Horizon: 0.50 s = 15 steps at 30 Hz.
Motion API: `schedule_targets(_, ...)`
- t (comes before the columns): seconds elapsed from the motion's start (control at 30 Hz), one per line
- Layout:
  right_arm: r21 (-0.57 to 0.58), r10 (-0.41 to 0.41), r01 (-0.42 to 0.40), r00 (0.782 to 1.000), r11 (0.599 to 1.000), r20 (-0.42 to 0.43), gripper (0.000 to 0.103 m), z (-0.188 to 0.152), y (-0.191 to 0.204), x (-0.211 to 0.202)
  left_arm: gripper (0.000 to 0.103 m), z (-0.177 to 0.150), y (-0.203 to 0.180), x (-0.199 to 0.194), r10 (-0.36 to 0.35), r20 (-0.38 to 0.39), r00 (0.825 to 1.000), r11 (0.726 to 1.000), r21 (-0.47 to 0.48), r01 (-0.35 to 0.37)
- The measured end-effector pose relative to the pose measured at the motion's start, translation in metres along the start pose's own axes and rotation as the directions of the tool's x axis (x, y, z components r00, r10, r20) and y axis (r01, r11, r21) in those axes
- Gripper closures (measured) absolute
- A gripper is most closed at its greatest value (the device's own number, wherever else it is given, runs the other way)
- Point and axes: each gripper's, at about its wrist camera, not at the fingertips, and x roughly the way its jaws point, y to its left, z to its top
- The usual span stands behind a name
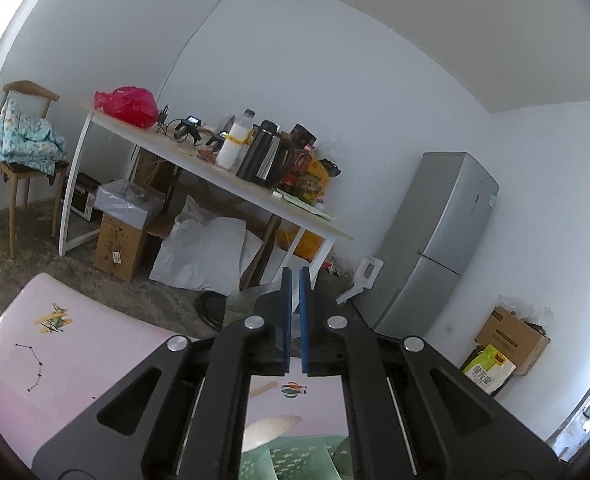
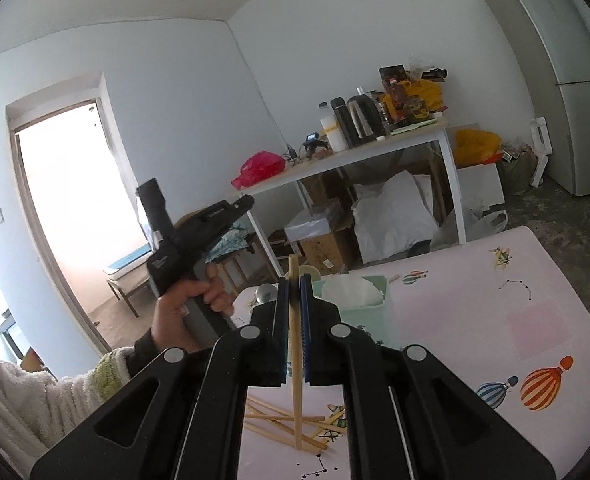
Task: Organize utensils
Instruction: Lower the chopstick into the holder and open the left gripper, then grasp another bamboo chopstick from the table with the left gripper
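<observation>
The left claw is clenched with nothing between its blue pads, only a thin slit of daylight. It points almost level, out past the far edge of the pink table toward the room. On that table, seen through the gap under the claw, lies one loose chopstick, just left of a balloon sticker. Nearer still, low in this view, sits the top of a mint green holder. Beyond the pink table stands a white desk loaded with a red bag, a bottle and a kettle; a grey fridge stands to the desk's right, a chair with a folded quilt to its left.

From the right wrist, the right claw is grasping a chopstick, held upright between the pads, its top poking above the fingertips and its lower end hanging over the pink table. Under that end lies a scattered pile of chopsticks on the table. Just beyond the claw stands the mint green holder with white paper in it, and a spoon bowl shows to its left. Left of the claw, a person's hand in a fleecy sleeve grips the other tool. The white desk stands behind.
</observation>
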Motion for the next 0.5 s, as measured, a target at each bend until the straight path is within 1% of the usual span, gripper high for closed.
schedule_targets(0.2, 0.002, 0.011, -0.011, 1.000, 1.000, 0.002, 0.097, -0.002, 0.002, 0.000, 0.101, -0.002, 0.001, -0.016, -0.009, -0.049, 0.999, 0.999, 0.049, 0.012)
schedule_targets(0.33, -0.003, 0.019, -0.019, 1.000, 1.000, 0.008, 0.097, -0.001, 0.005, -0.003, 0.099, -0.005, 0.012, -0.021, 0.007, -0.108, 0.994, 0.998, 0.067, 0.000)
schedule_targets(0.4, -0.005, 0.023, -0.023, 1.000, 1.000, 0.010, 0.097, 0.000, 0.006, -0.004, 0.087, -0.001, 0.020, -0.019, 0.019, -0.145, 0.989, 0.996, 0.087, -0.007)
schedule_targets(0.43, -0.003, 0.027, -0.027, 1.000, 1.000, 0.011, 0.097, 0.001, 0.005, -0.004, 0.085, 0.002, 0.023, -0.018, 0.023, -0.164, 0.986, 0.995, 0.101, -0.006)
schedule_targets(0.5, 0.004, 0.044, -0.044, 0.999, 0.999, 0.012, 0.097, 0.004, 0.003, -0.005, 0.069, 0.014, 0.032, -0.004, 0.021, -0.240, 0.970, 0.990, 0.140, 0.013)
